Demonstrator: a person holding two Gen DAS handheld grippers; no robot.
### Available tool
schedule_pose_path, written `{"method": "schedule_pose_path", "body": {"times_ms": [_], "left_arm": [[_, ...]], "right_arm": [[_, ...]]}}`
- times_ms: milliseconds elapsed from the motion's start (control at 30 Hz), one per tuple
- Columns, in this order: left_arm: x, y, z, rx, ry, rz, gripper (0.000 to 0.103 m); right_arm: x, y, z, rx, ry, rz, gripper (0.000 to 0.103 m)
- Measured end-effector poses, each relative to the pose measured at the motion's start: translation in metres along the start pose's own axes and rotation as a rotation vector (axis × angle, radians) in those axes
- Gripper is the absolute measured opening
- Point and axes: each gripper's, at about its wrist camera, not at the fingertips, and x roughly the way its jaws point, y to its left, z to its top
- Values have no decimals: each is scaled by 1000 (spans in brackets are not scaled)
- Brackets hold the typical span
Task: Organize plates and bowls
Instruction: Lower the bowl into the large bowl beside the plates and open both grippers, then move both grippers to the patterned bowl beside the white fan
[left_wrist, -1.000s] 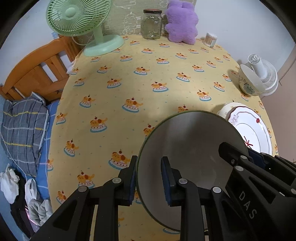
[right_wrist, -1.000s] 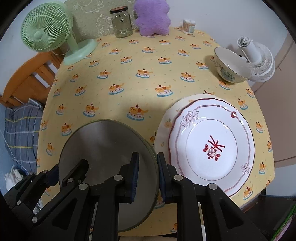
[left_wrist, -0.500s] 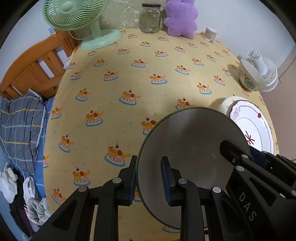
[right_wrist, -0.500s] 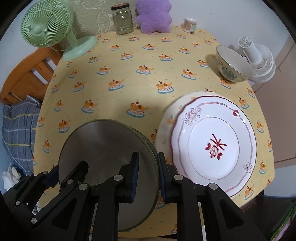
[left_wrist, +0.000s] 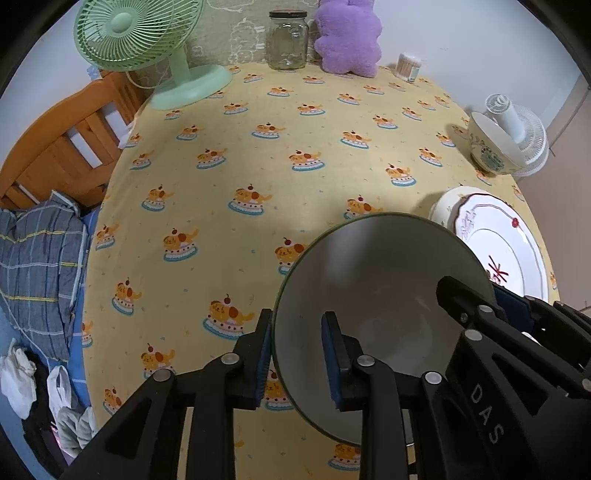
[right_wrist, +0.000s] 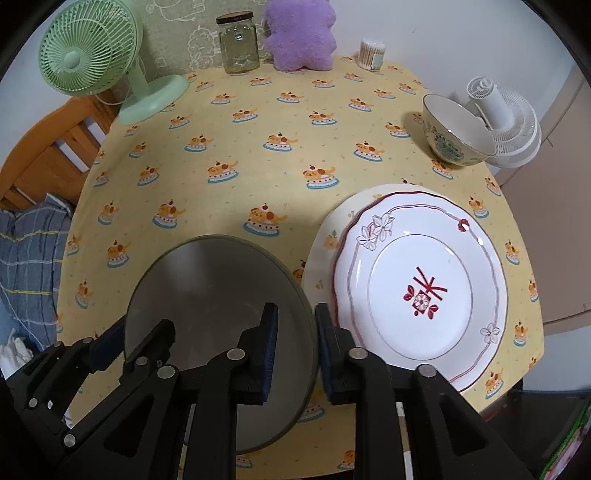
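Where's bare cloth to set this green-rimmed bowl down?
Widest bare stretch: mid-table, between the green fan, glass jar and patterned bowl. Crowded on the right: stacked plates beside the green-rimmed bowl, which both grippers straddle.

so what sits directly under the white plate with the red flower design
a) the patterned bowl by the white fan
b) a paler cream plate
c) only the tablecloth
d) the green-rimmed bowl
b: in the right wrist view the red-trimmed plate lies on a paler cream plate, whose rim shows past its left edge; the green-rimmed bowl and patterned bowl stand apart from it.
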Motion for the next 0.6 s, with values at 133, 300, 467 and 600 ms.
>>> {"method": "schedule_pose_path", "body": {"times_ms": [133,300,467,600], "left_arm": [[-2,2,0,-4,26,-61,42],[-15,-1,-1,40,23,-89,60],[-29,-13,6,93,-24,-106,75],[-38,-25,17,100,-52,-97,76]], "right_arm": [[-2,-2,-1,24,10,40,34],[-11,-4,-4,41,16,66,41],[-30,-10,-2,65,-42,62,69],[-39,-22,7,73,-69,67,72]]}}
